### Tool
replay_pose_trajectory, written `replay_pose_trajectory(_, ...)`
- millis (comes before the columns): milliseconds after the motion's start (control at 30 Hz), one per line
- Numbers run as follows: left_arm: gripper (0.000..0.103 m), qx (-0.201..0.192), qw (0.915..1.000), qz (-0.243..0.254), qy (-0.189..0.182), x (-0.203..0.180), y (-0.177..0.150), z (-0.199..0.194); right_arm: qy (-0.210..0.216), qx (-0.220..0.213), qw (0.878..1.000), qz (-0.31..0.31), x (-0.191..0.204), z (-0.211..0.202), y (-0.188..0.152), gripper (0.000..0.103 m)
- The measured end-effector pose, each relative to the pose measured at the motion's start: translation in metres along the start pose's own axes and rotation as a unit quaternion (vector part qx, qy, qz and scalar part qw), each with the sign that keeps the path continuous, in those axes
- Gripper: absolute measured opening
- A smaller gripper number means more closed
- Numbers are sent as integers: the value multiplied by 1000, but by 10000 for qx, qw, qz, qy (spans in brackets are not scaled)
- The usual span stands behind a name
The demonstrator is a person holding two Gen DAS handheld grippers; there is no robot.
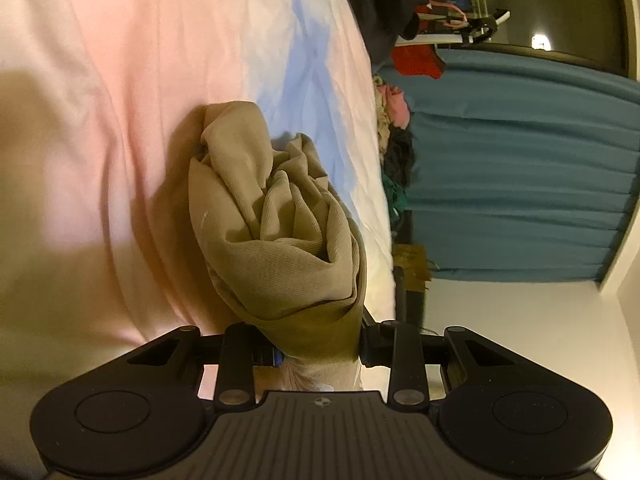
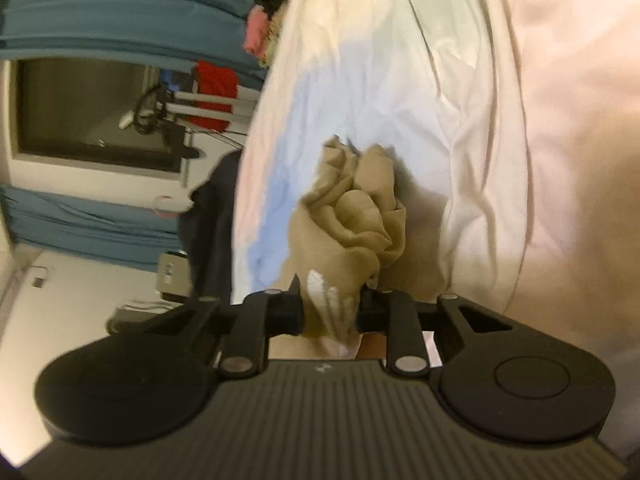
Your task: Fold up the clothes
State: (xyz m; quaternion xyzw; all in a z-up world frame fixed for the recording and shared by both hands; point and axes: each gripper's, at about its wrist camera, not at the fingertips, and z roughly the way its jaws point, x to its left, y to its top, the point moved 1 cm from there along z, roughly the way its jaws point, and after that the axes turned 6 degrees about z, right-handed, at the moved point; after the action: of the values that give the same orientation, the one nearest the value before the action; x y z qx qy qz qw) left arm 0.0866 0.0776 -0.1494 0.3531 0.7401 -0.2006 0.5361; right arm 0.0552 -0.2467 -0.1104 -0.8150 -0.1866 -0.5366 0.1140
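A tan ribbed garment [image 1: 276,232] hangs bunched and crumpled in front of the pastel bed sheet [image 1: 140,100]. My left gripper [image 1: 320,350] is shut on one end of it, cloth filling the gap between the fingers. In the right wrist view the same tan garment [image 2: 356,216] is bunched, with a white print near the jaws. My right gripper [image 2: 330,312] is shut on that end. Both views are tilted sideways, with the bed sheet [image 2: 500,120] behind the cloth.
A pile of mixed clothes [image 1: 394,136] lies at the bed's far edge. Teal curtains [image 1: 520,168] and a dark window [image 1: 552,0] are behind it. A drying rack with a red garment [image 2: 212,96] stands by the window. A dark garment [image 2: 212,216] hangs off the bed edge.
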Motion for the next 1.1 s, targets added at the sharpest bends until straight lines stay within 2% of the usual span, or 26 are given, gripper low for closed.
replay_pose_trajectory(200, 34, 719, 9974, -108, -14, -40, -18, -14, 194, -147, 9997, -28, 28, -60, -2, 24)
replay_pose_trajectory(267, 34, 937, 9956, 39, 66, -61, -25, -11, 195, -217, 9996, -38, 32, -79, 1, 24)
replay_pose_trajectory(367, 34, 1256, 9909, 364, 311, -98, -35, 14, 79, -333, 9993, 121, 34, -94, 26, 24)
replay_pose_trajectory(467, 34, 1528, 9840, 703, 590, -129, -40, 62, -145, -478, 9986, 175, 38, -94, 69, 24)
replay_pose_trajectory(633, 34, 1803, 9702, 1365, 874, -203, -27, 204, -566, -942, 9939, 56, 61, -72, 171, 24)
replay_pose_trajectory(767, 34, 1707, 9631, 1989, 611, -263, -15, 302, -731, -1693, 9802, -721, 114, -55, 251, 24)
replay_pose_trajectory(867, 34, 1357, 9558, 2587, 336, -298, -31, 342, -687, -2126, 9668, -1240, 133, -39, 295, 24)
replay_pose_trajectory(900, 35, 1248, 9518, 2786, 283, -303, -34, 357, -692, -2227, 9624, -1392, 135, -33, 307, 24)
replay_pose_trajectory(967, 36, 1203, 9435, 3070, 336, -294, -53, 376, -846, -2233, 9599, -1466, 115, -18, 321, 24)
replay_pose_trajectory(1033, 36, 1281, 9329, 3323, 541, -274, -63, 405, -1055, -2152, 9594, -1487, 88, -2, 332, 24)
replay_pose_trajectory(1100, 35, 1492, 9201, 3535, 785, -229, -74, 412, -1336, -1882, 9626, -1418, 49, 14, 332, 24)
